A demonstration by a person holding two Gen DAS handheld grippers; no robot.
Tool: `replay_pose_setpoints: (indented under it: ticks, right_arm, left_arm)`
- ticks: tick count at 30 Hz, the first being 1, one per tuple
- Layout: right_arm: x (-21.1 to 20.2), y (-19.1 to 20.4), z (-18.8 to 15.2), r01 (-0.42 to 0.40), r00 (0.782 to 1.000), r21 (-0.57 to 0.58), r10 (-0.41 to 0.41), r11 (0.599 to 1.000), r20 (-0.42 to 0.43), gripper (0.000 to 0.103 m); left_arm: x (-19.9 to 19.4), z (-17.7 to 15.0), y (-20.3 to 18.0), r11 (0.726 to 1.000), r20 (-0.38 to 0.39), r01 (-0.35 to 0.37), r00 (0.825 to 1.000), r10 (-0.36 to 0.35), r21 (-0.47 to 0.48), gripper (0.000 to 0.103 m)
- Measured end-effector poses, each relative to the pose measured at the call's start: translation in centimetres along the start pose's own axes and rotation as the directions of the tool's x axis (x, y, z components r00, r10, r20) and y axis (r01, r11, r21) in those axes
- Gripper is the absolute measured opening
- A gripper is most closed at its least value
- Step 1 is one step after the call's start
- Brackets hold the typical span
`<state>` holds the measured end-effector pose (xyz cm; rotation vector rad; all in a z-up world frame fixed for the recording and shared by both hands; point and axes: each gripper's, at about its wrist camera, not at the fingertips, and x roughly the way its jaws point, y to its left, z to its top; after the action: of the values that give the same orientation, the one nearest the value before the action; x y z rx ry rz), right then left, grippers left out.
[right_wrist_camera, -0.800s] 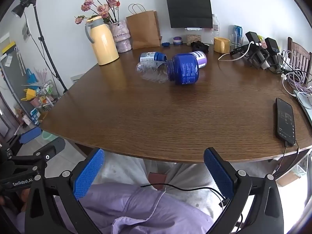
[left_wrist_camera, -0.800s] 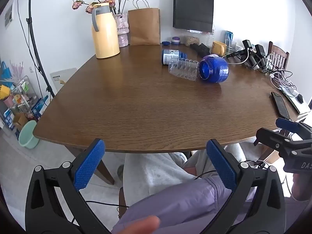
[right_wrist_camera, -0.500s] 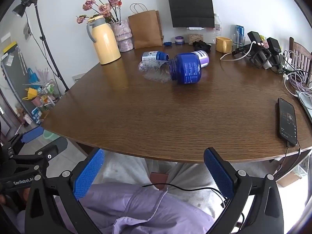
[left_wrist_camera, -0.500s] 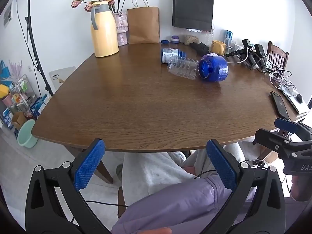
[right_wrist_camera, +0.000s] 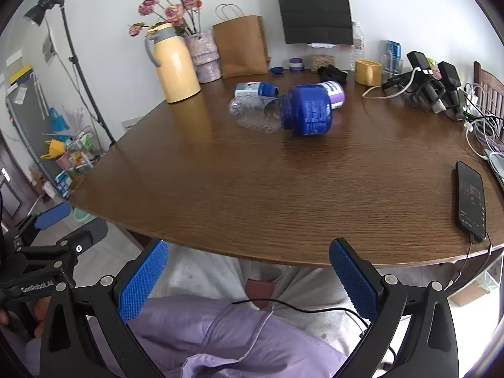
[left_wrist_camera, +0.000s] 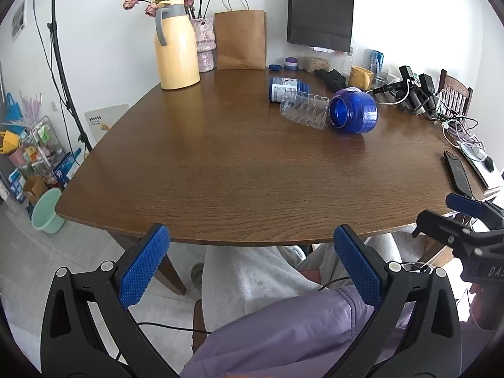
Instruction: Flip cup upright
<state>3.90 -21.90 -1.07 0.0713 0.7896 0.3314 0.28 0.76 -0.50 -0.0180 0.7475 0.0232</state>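
Clear ribbed plastic cup (left_wrist_camera: 303, 110) lies on its side mid-tabletop (left_wrist_camera: 236, 170), touching a tipped blue jar (left_wrist_camera: 354, 111). Left gripper (left_wrist_camera: 252, 261) and right gripper (right_wrist_camera: 247, 266): fingers spread, empty, well short. Likely light, thin-walled, crushable; grip gently across the ribbed body.

You can read only two markings. In the right wrist view, the black body of the left gripper (right_wrist_camera: 50, 217), at the left edge, carries white letters "GenRobot.AI". In the left wrist view, the right gripper (left_wrist_camera: 453, 214), at the right edge, shows the white letters "DAS", cut off by the frame. The print on the blue jar (right_wrist_camera: 307, 111) is too small to read.
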Motion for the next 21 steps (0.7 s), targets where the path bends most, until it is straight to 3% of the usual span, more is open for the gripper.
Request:
replay_pose_setpoints:
  ticks: [8,21]
  right_arm:
    - [-0.46,0.94,-0.04,0.032,0.999,-0.056,-0.030,0.998,0.028,0.103]
    - [-0.66,0.32,0.05,-0.016,0.999,-0.030,0.017,0.999,0.050,0.103]
  left_arm:
    - [-0.25,0.29,0.33,0.999,0.034,-0.037,0.999,0.037,-0.015,0.103]
    - [-0.15,0.38,0.21,1.000,0.026,0.015,1.000,-0.015,-0.011,0.103]
